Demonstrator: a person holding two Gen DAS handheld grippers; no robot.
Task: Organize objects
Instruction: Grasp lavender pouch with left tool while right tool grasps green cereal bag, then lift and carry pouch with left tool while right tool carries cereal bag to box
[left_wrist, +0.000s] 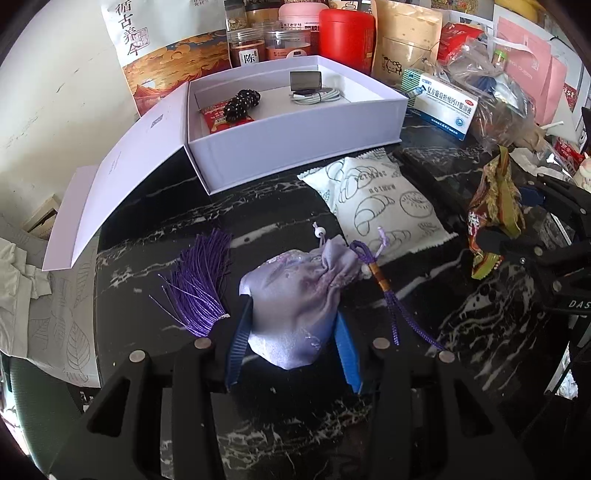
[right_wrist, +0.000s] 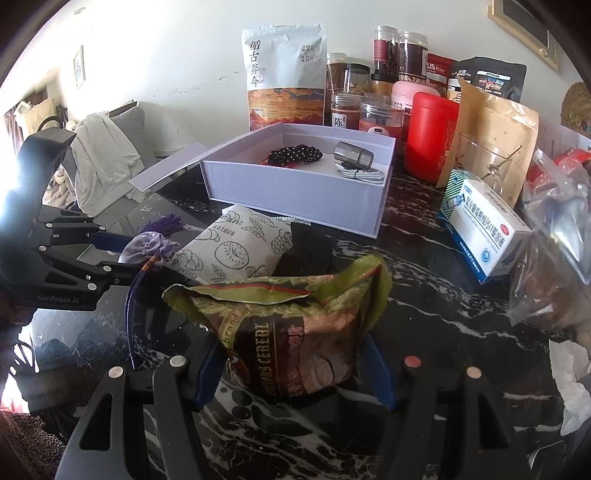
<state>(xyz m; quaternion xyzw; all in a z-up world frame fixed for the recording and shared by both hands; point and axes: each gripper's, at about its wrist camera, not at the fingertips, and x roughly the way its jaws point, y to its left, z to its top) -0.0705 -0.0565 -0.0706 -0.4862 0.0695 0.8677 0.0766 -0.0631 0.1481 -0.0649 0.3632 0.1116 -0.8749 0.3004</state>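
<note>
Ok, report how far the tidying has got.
Done: black beaded scrunchie, grey cylinder and white cable lie in the white box. In hand: left gripper clamps the lilac pouch; right gripper the cereal packet. Left: the white croissant-print packet.

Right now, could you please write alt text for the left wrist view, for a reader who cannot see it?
The left hand-held gripper is closed on a lilac drawstring pouch with purple tassels, on a black marble table. Beyond it lie a white snack packet and an open white box.
</note>
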